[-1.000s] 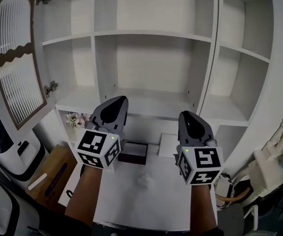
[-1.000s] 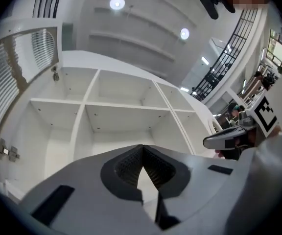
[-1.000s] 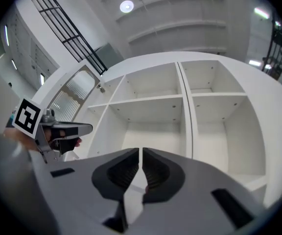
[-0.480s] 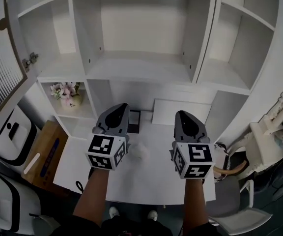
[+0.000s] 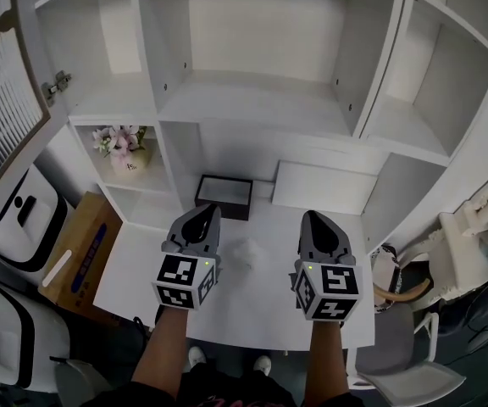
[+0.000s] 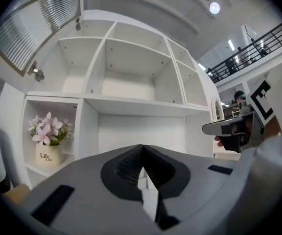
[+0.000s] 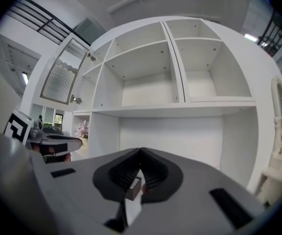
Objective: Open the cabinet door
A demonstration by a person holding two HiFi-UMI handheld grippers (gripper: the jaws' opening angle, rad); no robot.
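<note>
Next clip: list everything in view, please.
white open-shelf cabinet: one, white, behind the table
brown-framed ribbed-glass cabinet door: one, brown, swung open upper left
pink flowers in white vase: one, pink, lower-left compartment
shallow black tray: one, black, back of table
flat white panel: one, white, right of tray
white table: one, white, under grippers
brown cardboard box: one, brown, left of table
left hand-held gripper, right hand-held gripper: two, grey, shut, empty, above table

R hand-held gripper (image 7: 141,153): jaws together at tips, pointing level at a white cabinet (image 7: 180,109) w/ open shelves. Upper L: cabinet door (image 7: 63,75), ribbed glass panel, swung wide open; hinge (image 7: 75,100) just below it. Pink flowers (image 7: 83,128) in low L cubby. L hand-held gripper (image 7: 75,142) at L edge w/ marker cube (image 7: 17,124).
</note>
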